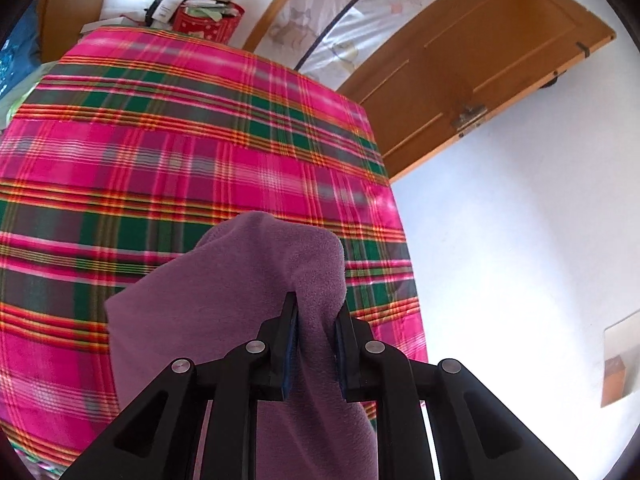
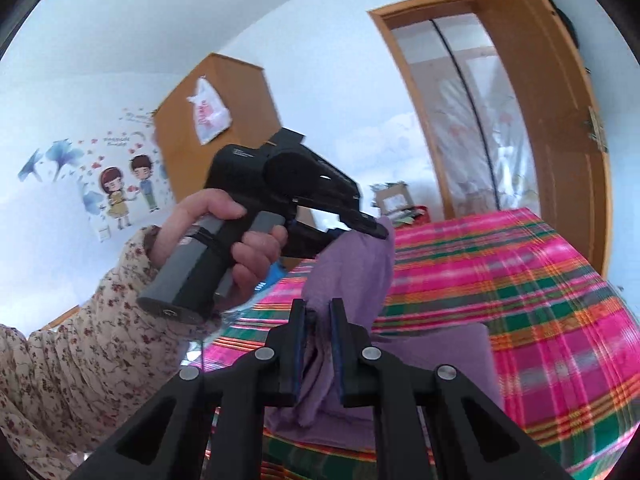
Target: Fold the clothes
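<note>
A fold of the purple fleece garment (image 1: 256, 304) is clamped between the blue-padded fingers of the left gripper (image 1: 316, 340), and the cloth is seen bulging up past the fingertips and hanging down on the left side of the view. An edge of the same garment (image 2: 352, 272) is pinched between the fingers of the right gripper (image 2: 319, 336), with bunched cloth filling the gap between the jaws. In the right wrist view the left gripper (image 2: 370, 229) is seen from the side, its grey handle held by a hand (image 2: 224, 240) emerging from a floral sleeve (image 2: 84, 344), and the fleece is stretched between the two grippers above the bed. Part of the garment is laid flat on the pink, green and orange plaid bedspread (image 1: 168, 152), near the bed's near edge. At the far edge of the bed a red bag (image 1: 208, 20) piled with cardboard boxes is seen. A wooden door (image 1: 480, 76) is stood open beyond the bed's far right corner.
</note>
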Available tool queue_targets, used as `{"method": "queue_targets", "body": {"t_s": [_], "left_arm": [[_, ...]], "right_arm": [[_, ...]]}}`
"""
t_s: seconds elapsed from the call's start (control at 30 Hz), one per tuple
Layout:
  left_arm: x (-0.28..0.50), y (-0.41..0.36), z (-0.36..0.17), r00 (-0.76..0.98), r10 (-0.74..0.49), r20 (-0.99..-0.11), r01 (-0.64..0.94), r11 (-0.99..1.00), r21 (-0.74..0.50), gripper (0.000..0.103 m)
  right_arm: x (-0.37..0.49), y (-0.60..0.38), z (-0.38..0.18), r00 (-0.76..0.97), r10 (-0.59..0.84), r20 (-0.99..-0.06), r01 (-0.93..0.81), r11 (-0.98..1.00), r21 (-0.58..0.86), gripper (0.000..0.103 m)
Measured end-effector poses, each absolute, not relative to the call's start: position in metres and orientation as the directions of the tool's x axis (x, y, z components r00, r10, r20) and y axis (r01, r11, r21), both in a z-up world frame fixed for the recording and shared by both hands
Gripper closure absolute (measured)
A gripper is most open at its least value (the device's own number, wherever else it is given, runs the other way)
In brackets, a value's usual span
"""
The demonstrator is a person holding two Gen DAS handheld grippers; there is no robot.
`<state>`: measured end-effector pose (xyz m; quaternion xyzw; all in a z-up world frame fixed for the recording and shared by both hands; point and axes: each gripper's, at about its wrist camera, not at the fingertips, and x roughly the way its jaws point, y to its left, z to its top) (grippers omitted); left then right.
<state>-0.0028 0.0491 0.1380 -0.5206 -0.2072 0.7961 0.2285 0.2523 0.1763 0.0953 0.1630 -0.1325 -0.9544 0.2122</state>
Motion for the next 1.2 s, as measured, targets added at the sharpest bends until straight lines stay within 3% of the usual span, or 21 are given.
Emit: {"method": "queue_targets", "body": {"t_s": [0.5, 0.8, 1.2], "left_arm": [[-0.036, 0.117, 0.069, -0.213, 0.536, -0.817, -0.142, -0.844, -0.517, 0.086], [-0.049, 0.143, 0.038, -0.17, 0.485, -0.858, -0.163, -0.872, -0.461, 0.078], [-0.044, 0.148, 0.041, -0.207, 0.509, -0.836, -0.258, -0.852, -0.455, 0.07]], "right_arm": [[0.24, 0.229, 0.052, -0.876, -0.295, -0.383, 0.154, -0.921, 0.357, 0.091], [0.228, 0.251, 0.02, -0.854, -0.238, -0.463, 0.058, -0.928, 0.369, 0.091], [0.221, 0.266, 0.001, -0.822, -0.205, -0.532, -0.022, -0.921, 0.389, 0.094]]}}
